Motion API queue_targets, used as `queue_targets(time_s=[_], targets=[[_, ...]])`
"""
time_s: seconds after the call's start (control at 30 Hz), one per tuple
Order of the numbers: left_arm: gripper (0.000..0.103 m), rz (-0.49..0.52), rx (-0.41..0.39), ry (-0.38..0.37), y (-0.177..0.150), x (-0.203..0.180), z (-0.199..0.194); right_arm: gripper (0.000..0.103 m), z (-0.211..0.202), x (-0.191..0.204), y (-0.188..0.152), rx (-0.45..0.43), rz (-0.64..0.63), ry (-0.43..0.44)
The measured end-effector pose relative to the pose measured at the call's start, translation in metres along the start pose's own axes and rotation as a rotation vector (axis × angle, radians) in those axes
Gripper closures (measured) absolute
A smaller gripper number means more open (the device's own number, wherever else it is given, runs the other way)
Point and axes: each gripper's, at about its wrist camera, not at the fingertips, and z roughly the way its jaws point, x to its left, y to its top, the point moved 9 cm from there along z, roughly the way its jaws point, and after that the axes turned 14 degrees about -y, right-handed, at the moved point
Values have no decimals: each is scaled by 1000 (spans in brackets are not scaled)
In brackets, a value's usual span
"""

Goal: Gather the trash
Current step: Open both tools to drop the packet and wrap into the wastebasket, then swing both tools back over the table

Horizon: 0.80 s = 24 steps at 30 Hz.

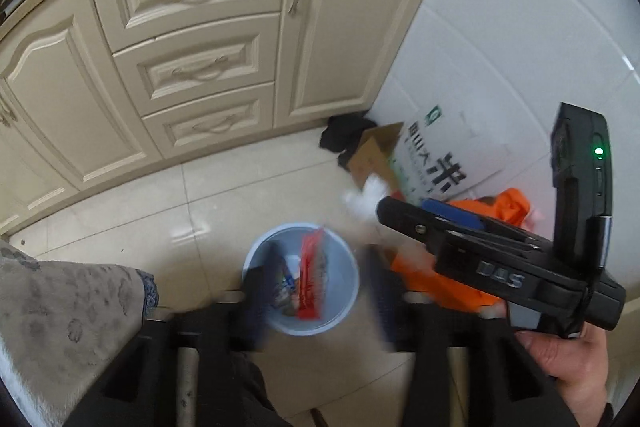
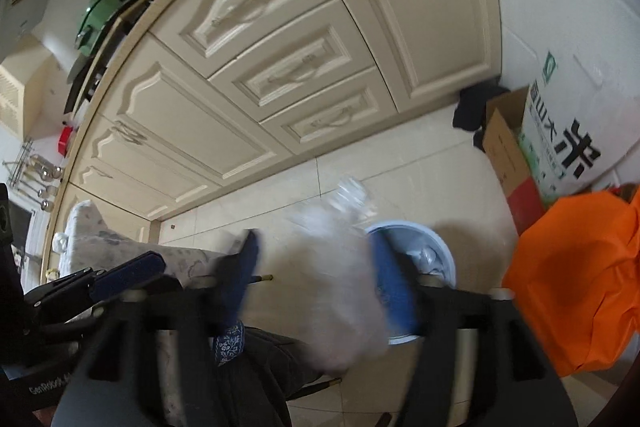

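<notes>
So this looks like the drop-off step of the trash run. In the left wrist view the left gripper (image 1: 316, 303) hangs right over the pale blue bin (image 1: 348, 291) at lower centre of the frame, jaws apart with nothing between them, and a red snack wrapper (image 1: 311, 277) is already lying inside the bin with some other scraps under it. In the same view the right gripper (image 1: 380, 203) pokes in from the right edge with something white and blurry at its tip. The right wrist view makes that clearer: a clear crumpled plastic bottle (image 2: 340, 267) sits between the right gripper's fingers (image 2: 394, 291) at centre frame, very smeared. The jaws look spread wide, and I honestly can't tell whether the pads are pressing on it or it's already loose. The bin shows just behind it to the right, next to an orange bag (image 2: 580, 287). My guess is the next move is just making sure the bottle clears the rim and lands inside, since it's bulky and seems slightly left of the bin's mouth. Cream cabinets (image 2: 280, 67) fill the top.
</notes>
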Motion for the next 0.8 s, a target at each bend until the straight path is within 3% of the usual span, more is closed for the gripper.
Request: queue_targets(time_s=[0.13,0.27,0.43,0.8], targets=[[15,-7,-30,69,14,9,3,0,5,-9,-2,6,47,-6],[7,0,-61,146,18,12,-7,0,4,-17,-4,5,77,-58],[5,-6,-117,168,20,6,-18,0,-7,-15,-4,-4,80,-72],[3,3,-260,167,-49,-7,-128,0,-56,28,2,-80,16,-60]])
